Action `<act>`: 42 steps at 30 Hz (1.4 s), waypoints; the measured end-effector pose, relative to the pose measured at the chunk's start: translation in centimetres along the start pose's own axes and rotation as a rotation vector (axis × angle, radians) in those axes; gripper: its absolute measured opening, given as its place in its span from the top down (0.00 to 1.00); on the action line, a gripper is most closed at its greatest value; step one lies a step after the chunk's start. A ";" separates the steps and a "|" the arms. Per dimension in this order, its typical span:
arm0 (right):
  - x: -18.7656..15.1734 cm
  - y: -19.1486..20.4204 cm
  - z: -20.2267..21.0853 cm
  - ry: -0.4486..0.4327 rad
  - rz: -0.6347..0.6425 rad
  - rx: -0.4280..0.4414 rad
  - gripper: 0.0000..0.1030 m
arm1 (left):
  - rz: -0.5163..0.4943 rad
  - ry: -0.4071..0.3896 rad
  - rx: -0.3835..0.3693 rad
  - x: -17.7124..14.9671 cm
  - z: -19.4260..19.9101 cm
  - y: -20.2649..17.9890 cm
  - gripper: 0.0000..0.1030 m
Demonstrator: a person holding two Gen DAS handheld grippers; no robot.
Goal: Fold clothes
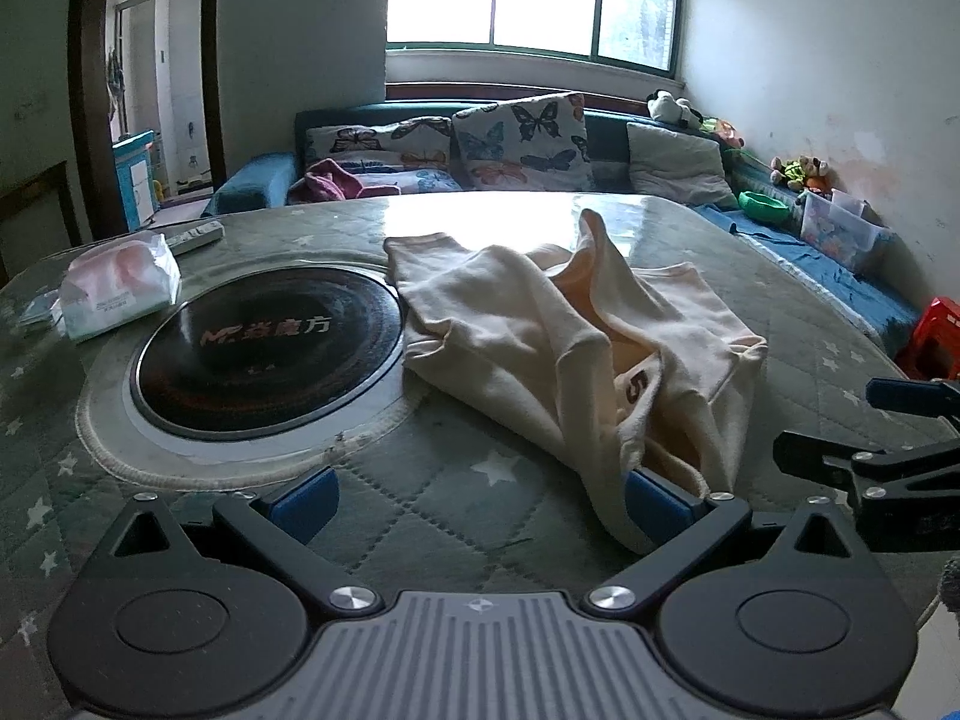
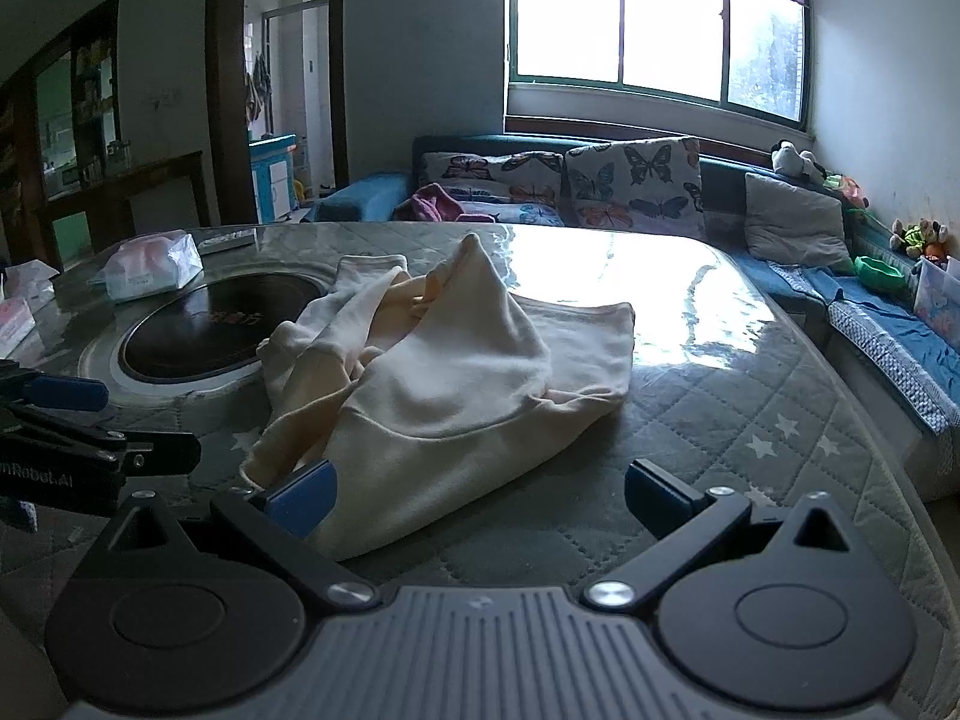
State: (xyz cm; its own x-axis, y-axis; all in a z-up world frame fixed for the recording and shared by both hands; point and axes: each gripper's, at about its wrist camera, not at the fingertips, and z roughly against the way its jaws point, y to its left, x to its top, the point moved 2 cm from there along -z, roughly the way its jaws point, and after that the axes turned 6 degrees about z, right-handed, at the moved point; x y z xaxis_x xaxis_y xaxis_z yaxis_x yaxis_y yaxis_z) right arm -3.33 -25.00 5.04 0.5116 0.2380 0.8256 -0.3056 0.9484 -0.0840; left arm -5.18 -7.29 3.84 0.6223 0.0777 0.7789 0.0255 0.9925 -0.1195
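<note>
The garment [image 1: 576, 348] lies on the table [image 1: 420, 504], right of the inset cooktop [image 1: 270, 354], tissue pack [image 1: 123, 288] farther left.

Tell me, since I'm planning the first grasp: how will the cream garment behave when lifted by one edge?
The garment lies crumpled in soft folds, so it will probably droop limply. It looks like thick knit, perhaps slightly heavy. The table seems glossy-covered, so it may slide when pushed.

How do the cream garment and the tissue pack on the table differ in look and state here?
The cream garment lies crumpled in a loose heap, partly over the round black hob; the tissue pack sits beside the hob as a compact block. The garment is plain matte cloth; the pack is glossy plastic wrap with pink print. The garment's near edge lies at the open left gripper; the pack lies apart from it. Both rest on the table.
</note>
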 end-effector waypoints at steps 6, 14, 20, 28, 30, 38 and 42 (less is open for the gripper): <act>0.2 -0.2 -0.4 0.003 -0.003 -0.003 0.00 | -0.005 -0.003 -0.013 0.7 -0.5 -0.5 0.00; 1.5 -0.7 -1.6 0.010 0.006 -0.006 0.00 | -0.007 -0.009 -0.029 2.5 -1.7 -0.8 0.00; 2.6 -1.0 -2.6 0.010 0.007 -0.012 0.01 | -0.010 -0.008 -0.044 3.5 -2.6 -1.1 0.00; 4.4 -2.0 -4.5 0.012 0.015 -0.015 0.06 | -0.017 -0.025 -0.068 5.9 -4.2 -1.5 0.06; 4.9 -2.4 -5.1 0.015 0.012 -0.012 0.08 | -0.021 -0.028 -0.071 6.8 -4.9 -1.7 0.08; 7.2 -3.9 -8.7 0.035 0.016 0.018 0.17 | -0.023 0.001 -0.046 9.9 -9.7 -2.3 0.12; 8.3 -4.4 -10.6 0.049 0.023 0.030 0.20 | -0.025 0.033 -0.036 10.9 -12.3 -2.5 0.21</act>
State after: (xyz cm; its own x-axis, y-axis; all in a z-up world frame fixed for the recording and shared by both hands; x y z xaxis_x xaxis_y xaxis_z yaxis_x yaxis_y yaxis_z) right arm 10.80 -24.99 6.34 0.5431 0.2701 0.7951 -0.3410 0.9362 -0.0851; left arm 11.22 -10.05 5.05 0.6470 0.0492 0.7609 0.0694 0.9900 -0.1231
